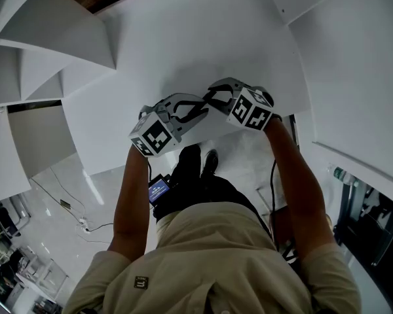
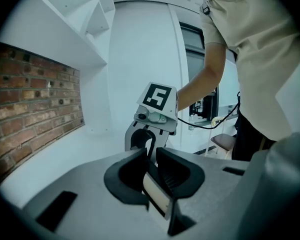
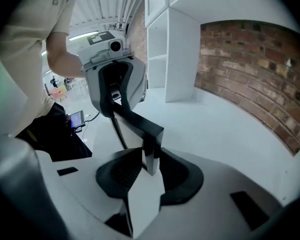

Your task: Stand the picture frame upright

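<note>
Over the near edge of the white table [image 1: 183, 38], both grippers hold the picture frame [image 1: 205, 102] between them, clear of the surface. My left gripper [image 1: 195, 110] is shut on one side of it. In the left gripper view a pale edge of the frame [image 2: 157, 193] sits pinched between the jaws of the left gripper [image 2: 151, 156]. My right gripper [image 1: 215, 95] faces it from the other side. In the right gripper view the frame's black corner [image 3: 149, 139] stands between the jaws of the right gripper [image 3: 151, 159], above a white panel [image 3: 145, 199].
White shelves [image 1: 52, 51] stand at the table's left and a white cabinet [image 3: 175, 49] at its back. A brick wall [image 2: 30, 99] runs behind the table. The person's legs and a small blue-screened device [image 1: 158, 190] are just below the table's near edge.
</note>
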`<state>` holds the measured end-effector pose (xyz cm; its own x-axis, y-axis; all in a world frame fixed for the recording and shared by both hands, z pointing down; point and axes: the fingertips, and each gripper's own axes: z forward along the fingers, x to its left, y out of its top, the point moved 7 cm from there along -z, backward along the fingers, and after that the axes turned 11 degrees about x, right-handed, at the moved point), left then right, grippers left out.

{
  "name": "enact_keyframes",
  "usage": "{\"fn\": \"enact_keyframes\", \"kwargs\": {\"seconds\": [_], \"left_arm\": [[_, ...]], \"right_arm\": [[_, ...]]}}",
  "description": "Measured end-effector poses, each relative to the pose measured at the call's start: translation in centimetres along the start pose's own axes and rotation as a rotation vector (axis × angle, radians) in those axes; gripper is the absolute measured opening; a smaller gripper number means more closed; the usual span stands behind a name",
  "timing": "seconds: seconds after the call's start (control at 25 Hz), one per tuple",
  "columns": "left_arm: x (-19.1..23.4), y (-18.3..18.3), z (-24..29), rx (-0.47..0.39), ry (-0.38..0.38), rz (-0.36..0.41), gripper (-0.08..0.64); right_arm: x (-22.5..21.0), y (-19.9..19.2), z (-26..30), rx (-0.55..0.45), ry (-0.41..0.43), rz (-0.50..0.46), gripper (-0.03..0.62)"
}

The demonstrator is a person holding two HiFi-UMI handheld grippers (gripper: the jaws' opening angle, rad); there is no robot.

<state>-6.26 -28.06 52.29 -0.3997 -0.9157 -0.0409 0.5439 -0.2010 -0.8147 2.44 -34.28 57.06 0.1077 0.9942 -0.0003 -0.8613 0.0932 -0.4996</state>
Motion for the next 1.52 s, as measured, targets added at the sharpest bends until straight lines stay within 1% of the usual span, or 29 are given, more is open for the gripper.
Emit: {"fn": "enact_keyframes", "kwargs": {"seconds": [0.08, 0.2, 0.36, 0.48, 0.6, 0.84, 1.0, 1.16, 1.28, 1.52], "left_arm": [[0.0, -0.1, -0.1, 0.014, 0.018, 0.008, 0.069], [0.0, -0.6, -0.7, 0.02, 0.04, 0.009, 0.069], [-0.1, -1.0, -1.6, 0.017, 0.088, 0.003, 0.069], [0.2, -1.6, -2.2, 0.007, 0.169, 0.008, 0.069], [0.6, -2.0, -3.3, 0.042, 0.229, -0.019, 0.069], [0.5, -2.5, -3.9, 0.046, 0.266, -0.04, 0.069], [0.4, -2.3, -3.7, 0.046, 0.258, -0.077, 0.069], [0.3, -2.6, -3.6, 0.028, 0.256, -0.092, 0.069], [0.0, -3.1, -3.5, 0.022, 0.252, -0.095, 0.069], [0.1, -2.6, -3.9, 0.026, 0.26, -0.087, 0.069]], "right_arm": [[0.2, -0.4, -0.3, -0.005, -0.011, 0.022, 0.086], [0.6, -0.6, -0.4, -0.028, -0.03, 0.062, 0.081], [1.0, -0.7, -0.5, -0.043, -0.049, 0.113, 0.08], [1.2, -0.8, -0.6, -0.028, -0.068, 0.14, 0.08], [1.3, -0.9, -0.7, 0.0, -0.097, 0.186, 0.08], [1.5, -1.3, -0.7, 0.013, -0.167, 0.355, 0.08], [2.0, -1.3, -0.9, 0.008, -0.192, 0.419, 0.08], [2.5, -1.4, -0.9, -0.002, -0.201, 0.424, 0.081], [2.7, -1.5, -0.8, -0.003, -0.204, 0.403, 0.083], [2.9, -1.5, -0.9, -0.002, -0.207, 0.362, 0.089]]}}
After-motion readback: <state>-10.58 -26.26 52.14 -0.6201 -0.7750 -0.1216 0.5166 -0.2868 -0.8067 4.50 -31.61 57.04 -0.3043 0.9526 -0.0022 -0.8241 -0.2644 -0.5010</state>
